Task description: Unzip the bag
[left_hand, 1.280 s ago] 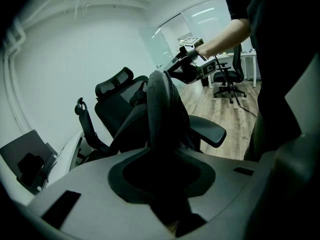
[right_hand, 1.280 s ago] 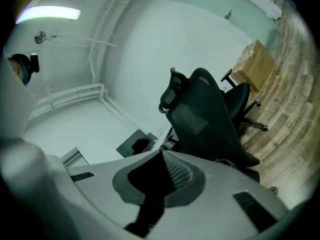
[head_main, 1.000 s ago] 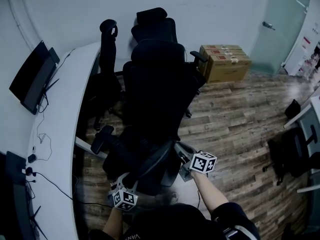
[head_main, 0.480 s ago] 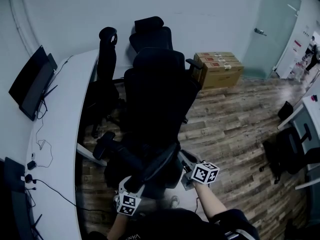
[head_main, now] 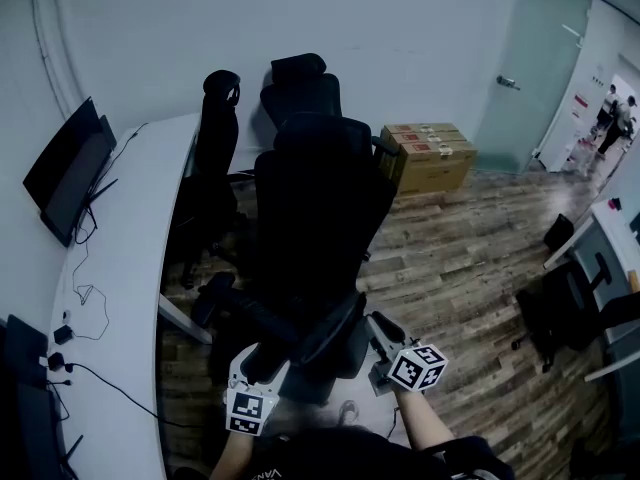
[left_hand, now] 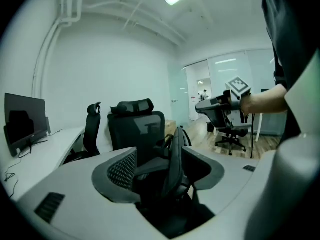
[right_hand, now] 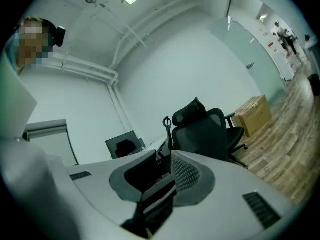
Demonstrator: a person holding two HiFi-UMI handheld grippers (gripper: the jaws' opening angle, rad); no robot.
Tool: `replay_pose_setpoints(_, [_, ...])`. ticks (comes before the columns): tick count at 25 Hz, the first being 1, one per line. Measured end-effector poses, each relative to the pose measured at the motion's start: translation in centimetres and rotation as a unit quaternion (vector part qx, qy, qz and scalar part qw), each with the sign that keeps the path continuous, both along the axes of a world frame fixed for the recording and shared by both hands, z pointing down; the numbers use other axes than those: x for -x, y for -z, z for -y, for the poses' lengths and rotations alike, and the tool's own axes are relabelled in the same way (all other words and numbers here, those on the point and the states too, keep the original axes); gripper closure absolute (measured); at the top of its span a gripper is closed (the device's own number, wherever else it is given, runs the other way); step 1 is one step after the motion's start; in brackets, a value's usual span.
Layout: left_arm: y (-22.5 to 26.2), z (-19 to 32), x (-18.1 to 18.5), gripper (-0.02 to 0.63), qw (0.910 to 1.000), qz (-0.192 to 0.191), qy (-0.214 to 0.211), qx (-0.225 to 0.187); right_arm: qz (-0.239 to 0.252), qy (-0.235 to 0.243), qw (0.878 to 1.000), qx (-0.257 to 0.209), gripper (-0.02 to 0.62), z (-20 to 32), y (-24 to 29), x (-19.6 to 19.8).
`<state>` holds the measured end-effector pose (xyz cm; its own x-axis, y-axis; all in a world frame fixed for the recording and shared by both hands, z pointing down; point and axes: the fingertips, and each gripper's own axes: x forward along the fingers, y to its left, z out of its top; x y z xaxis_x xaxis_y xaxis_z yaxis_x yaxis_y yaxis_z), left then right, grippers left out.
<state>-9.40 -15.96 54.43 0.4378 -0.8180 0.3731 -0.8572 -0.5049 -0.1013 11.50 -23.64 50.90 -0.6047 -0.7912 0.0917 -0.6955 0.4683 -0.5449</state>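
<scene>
A black bag (head_main: 300,343) lies dark and hard to make out on the seat of the nearest black office chair (head_main: 318,198). A black strap-like band of it (head_main: 322,336) runs slantwise between my two grippers. My left gripper (head_main: 262,364) is at the band's lower left end. Its jaws stand wide and are still opening, with the band (left_hand: 175,159) upright between them, close to the right pad (left_hand: 202,165). My right gripper (head_main: 384,330) is at the upper right end. Its jaws (right_hand: 162,160) are opening over a narrow gap, with a dark strip (right_hand: 159,200) low between them.
Two more black chairs (head_main: 215,158) stand behind the near one, beside a curved white desk (head_main: 115,298) with a monitor (head_main: 65,168) and cables. Cardboard boxes (head_main: 428,156) sit by the wall on the wooden floor (head_main: 470,278). Another chair (head_main: 565,308) stands at the right.
The left jaws have spread wide. Both grippers sit lower in the head view, the right one a little further right. The view has shifted, showing more of the room's far side.
</scene>
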Motion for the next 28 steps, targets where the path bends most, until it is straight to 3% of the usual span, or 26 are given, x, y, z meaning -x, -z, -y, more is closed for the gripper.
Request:
replay_pose_setpoints(9, [7.4,-3.6,2.9,0.327,0.9965,-0.063,-0.014,-0.053,-0.028,-0.011,0.999,-0.046,0.523,-6.3,4.0,3.4])
replay_pose_setpoints(13, [8.9,-5.1,3.8,0.333,0.9948,-0.068,-0.03,-0.069,-0.036,-0.015,0.997,-0.061,0.523,-8.7,5.1,4.8])
replay_pose_setpoints(21, [10.8,-8.8,5.4,0.41,0.9909,-0.083,-0.063,-0.085,-0.068,-0.041,0.993,-0.085,0.523,-14.2,6.2,7.9])
replay_pose_setpoints(28, [11.0,-11.6,7.4,0.509,0.9889,-0.087,-0.067,-0.1,-0.082,-0.063,0.991,-0.082,0.528,-18.4,5.4,10.1])
